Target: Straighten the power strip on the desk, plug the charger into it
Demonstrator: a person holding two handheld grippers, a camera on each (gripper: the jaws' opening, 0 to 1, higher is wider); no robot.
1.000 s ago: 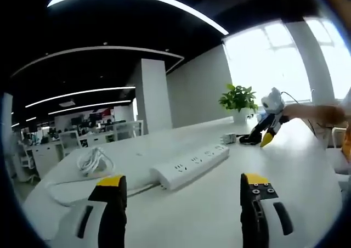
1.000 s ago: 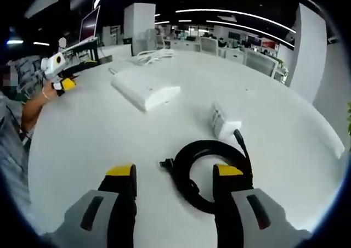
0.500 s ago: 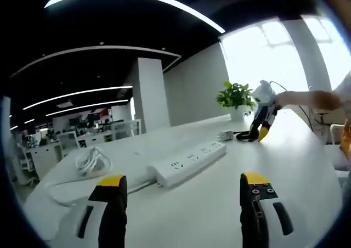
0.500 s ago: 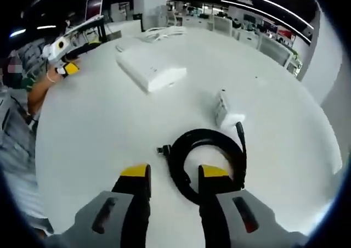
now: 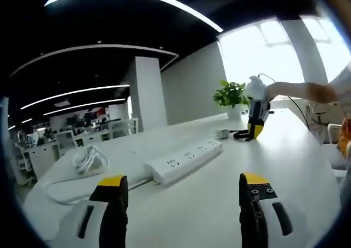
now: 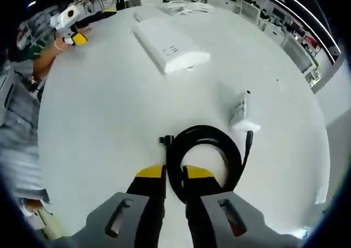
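One power strip (image 5: 185,161): white, lying slantwise on the desk (image 5: 285,165).
One charger (image 6: 240,108): just beyond the black cable coil (image 6: 204,155).
Right gripper (image 6: 175,174): jaws closed on the cable coil.
Left gripper (image 5: 178,183): wide apart, holding nothing, well short of the strip.

Charger (image 6: 240,108) lies between power strip (image 6: 169,44) and cable (image 6: 204,156).

White power strip (image 5: 185,161) lying askew, white charger (image 6: 239,108) beside coiled black cable (image 6: 204,157)

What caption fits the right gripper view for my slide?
Right hand-held gripper closes its jaws around the coiled black cable on the white desk, near the charger and power strip.
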